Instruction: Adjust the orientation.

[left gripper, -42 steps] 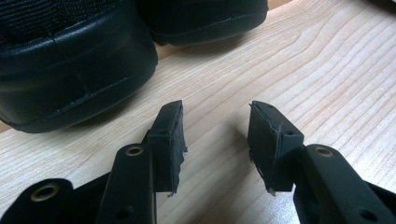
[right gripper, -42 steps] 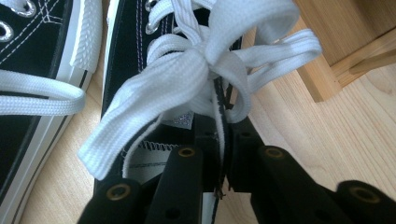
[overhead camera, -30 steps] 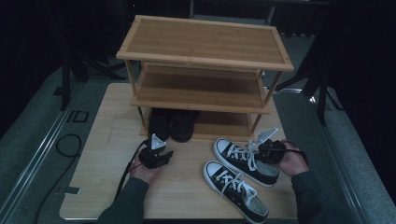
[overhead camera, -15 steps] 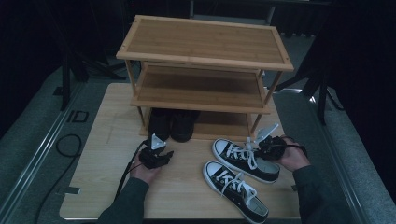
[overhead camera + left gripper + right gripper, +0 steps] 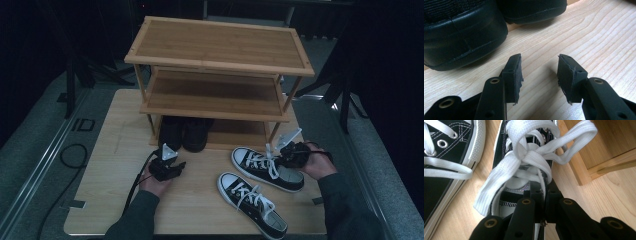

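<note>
Two black-and-white sneakers lie on the wooden table in front of a bamboo shoe rack (image 5: 220, 45). My right gripper (image 5: 281, 156) is shut on the side edge of the farther sneaker (image 5: 265, 167), by its heel opening. In the right gripper view the jaws (image 5: 544, 183) pinch that thin edge just under the tied white laces (image 5: 529, 157). The nearer sneaker (image 5: 252, 205) lies loose beside it. My left gripper (image 5: 177, 165) rests low over the table, open and empty (image 5: 540, 67), just in front of a pair of black shoes (image 5: 182, 132).
The black shoes (image 5: 461, 32) stand under the rack's lowest shelf, toes toward me. The rack's right front leg (image 5: 576, 167) is close beside the held sneaker. Bare table (image 5: 115, 150) stretches to the left. Cables and dark stands surround the table.
The right hand has shifted very slightly with the sneaker still pinched. The left hand and gripper have stayed where they were.
</note>
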`<act>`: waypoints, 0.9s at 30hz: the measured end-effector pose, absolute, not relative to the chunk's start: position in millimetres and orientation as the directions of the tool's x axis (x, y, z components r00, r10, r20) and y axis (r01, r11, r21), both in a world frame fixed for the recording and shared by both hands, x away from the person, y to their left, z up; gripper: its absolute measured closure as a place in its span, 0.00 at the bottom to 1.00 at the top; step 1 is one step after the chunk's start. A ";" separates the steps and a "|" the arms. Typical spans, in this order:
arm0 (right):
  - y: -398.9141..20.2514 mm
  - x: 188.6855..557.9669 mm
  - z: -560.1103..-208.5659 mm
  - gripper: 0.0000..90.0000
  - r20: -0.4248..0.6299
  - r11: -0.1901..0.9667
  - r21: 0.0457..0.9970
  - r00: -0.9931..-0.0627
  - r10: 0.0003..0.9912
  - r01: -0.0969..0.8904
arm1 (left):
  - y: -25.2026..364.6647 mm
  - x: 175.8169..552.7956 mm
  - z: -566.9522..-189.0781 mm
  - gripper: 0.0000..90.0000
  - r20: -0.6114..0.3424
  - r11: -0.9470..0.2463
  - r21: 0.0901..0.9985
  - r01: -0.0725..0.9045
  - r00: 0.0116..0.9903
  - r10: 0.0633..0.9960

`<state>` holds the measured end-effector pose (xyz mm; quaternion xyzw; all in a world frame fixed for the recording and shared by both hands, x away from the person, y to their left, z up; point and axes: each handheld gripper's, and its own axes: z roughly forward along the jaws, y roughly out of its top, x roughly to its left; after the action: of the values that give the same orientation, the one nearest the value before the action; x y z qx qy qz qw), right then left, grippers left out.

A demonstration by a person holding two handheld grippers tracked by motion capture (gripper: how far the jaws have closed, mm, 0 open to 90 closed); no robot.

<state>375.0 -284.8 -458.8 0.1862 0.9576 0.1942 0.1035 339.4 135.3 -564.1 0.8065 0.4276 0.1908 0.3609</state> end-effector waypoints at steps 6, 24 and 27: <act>-286.4 373.8 -450.5 0.98 -0.126 0.858 0.417 -0.917 0.379 0.298 | 135.2 339.3 -564.0 0.60 -0.001 -0.374 0.745 0.553 0.561 0.828; -278.7 371.9 -429.0 0.98 -0.110 0.869 0.419 -0.935 0.337 0.264 | 134.8 339.2 -564.1 0.60 -0.003 -0.371 0.745 0.554 0.559 0.829; -277.7 371.8 -425.9 0.98 -0.111 0.868 0.425 -0.936 0.333 0.258 | 134.8 339.1 -564.1 0.60 -0.003 -0.371 0.745 0.554 0.559 0.829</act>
<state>371.8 -277.7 -425.9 0.1534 0.9621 0.2062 0.0908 339.1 134.8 -564.1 0.8058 0.4290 0.1906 0.3611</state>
